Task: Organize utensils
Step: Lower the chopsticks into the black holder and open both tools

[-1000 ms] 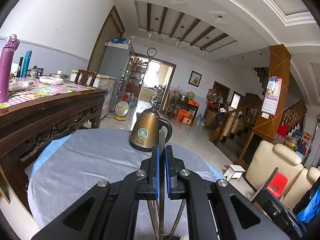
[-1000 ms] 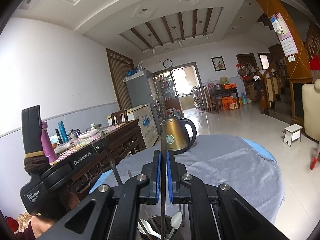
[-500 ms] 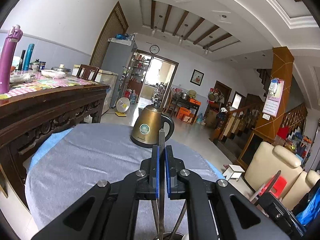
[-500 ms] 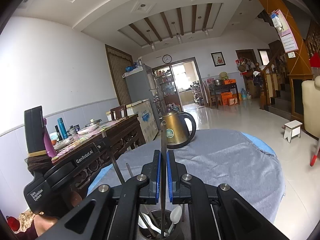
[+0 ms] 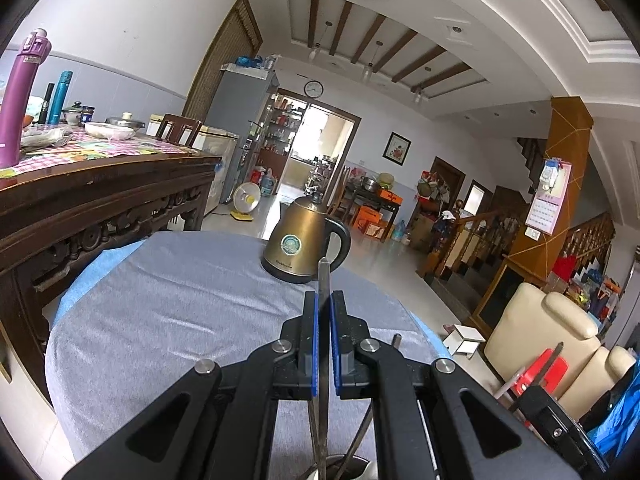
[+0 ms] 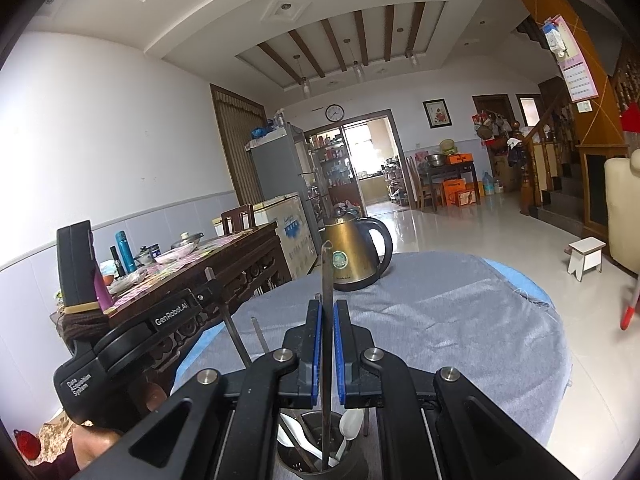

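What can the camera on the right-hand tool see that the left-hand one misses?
Only the right wrist view looks into the dark metal utensil cup, where white plastic spoons stand, and shows the other black handheld tool beside it. Only the left wrist view shows the cream leather armchair and the tall purple flask. Both show the brass-coloured electric kettle on the grey tablecloth, and each tool's jaws shut on a thin upright metal utensil handle.
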The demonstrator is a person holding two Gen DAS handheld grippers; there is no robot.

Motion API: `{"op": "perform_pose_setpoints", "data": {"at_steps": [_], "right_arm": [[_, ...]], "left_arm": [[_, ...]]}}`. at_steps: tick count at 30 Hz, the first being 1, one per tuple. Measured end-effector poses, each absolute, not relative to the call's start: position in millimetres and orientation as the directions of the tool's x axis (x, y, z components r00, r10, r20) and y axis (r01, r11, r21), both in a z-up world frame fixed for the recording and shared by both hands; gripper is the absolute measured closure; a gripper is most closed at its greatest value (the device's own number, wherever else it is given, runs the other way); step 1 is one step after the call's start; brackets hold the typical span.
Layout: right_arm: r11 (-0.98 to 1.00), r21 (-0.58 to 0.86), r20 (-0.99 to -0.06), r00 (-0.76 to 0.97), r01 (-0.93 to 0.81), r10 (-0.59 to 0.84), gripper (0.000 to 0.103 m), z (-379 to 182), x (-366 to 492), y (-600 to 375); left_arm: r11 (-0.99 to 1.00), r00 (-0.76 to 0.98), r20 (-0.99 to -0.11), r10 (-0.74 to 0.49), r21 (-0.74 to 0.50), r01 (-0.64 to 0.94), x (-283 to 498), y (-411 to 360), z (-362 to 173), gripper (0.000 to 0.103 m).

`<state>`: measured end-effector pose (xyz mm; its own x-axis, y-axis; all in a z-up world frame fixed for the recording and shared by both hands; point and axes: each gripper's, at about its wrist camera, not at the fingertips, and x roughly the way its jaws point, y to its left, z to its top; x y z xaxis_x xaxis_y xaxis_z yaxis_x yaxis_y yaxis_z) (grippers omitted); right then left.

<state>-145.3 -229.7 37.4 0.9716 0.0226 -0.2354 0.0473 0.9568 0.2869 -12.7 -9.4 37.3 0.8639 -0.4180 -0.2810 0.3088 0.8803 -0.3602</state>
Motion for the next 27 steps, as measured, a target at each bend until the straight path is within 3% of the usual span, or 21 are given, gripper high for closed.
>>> {"op": "perform_pose_setpoints", "data": {"at_steps": [27], "right_arm": [[0.966,0.255,-0.355,0.934,0.052,0.043,0.096,24,-152,-216]], "left_arm": [[0.894,0.829,-0.344,-0.442,-0.252,0.372,-48,-5,37,0.097]]}}
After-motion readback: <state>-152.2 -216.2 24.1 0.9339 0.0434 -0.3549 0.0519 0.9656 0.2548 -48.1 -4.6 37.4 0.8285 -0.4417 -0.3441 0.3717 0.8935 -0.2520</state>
